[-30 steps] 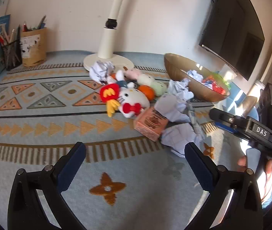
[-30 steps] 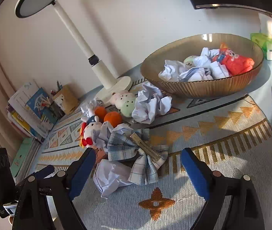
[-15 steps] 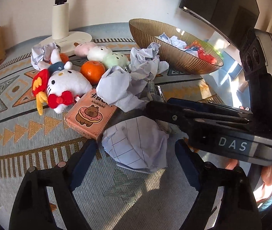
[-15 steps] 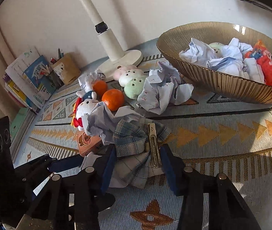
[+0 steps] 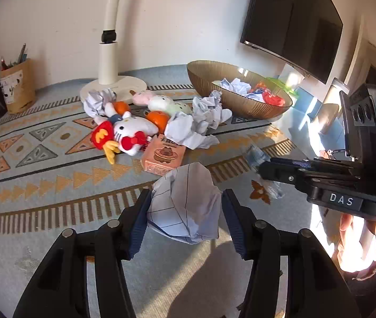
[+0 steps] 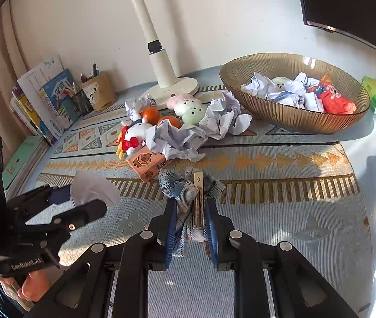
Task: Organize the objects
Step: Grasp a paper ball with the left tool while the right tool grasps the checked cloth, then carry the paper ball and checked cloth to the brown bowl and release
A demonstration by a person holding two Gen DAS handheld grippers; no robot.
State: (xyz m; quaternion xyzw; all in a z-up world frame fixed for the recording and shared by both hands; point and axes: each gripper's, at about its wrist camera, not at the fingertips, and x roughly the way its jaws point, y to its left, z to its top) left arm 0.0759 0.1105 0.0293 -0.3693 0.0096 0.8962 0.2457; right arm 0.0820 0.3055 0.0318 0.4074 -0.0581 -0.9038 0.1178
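My left gripper (image 5: 185,212) is shut on a crumpled ball of squared paper (image 5: 185,206) and holds it above the rug; it also shows in the right wrist view (image 6: 92,189). My right gripper (image 6: 190,222) is shut on a blue plaid bow with a wooden clip (image 6: 191,193), seen from the left wrist view (image 5: 260,159) too. A brown ribbed bowl (image 6: 288,116) at the back right holds crumpled papers and a red packet. A pile of toys, oranges and papers (image 6: 177,129) lies left of the bowl.
A Hello Kitty plush (image 5: 132,132), an orange box with a capybara (image 5: 164,156), a white lamp base (image 6: 172,87), a pen holder (image 6: 100,92) and books (image 6: 44,98) stand along the back and left. A dark screen (image 5: 291,23) hangs at the right.
Both grippers have closed on their objects and lifted back from the pile: the left with the paper ball, the right with the plaid bow.
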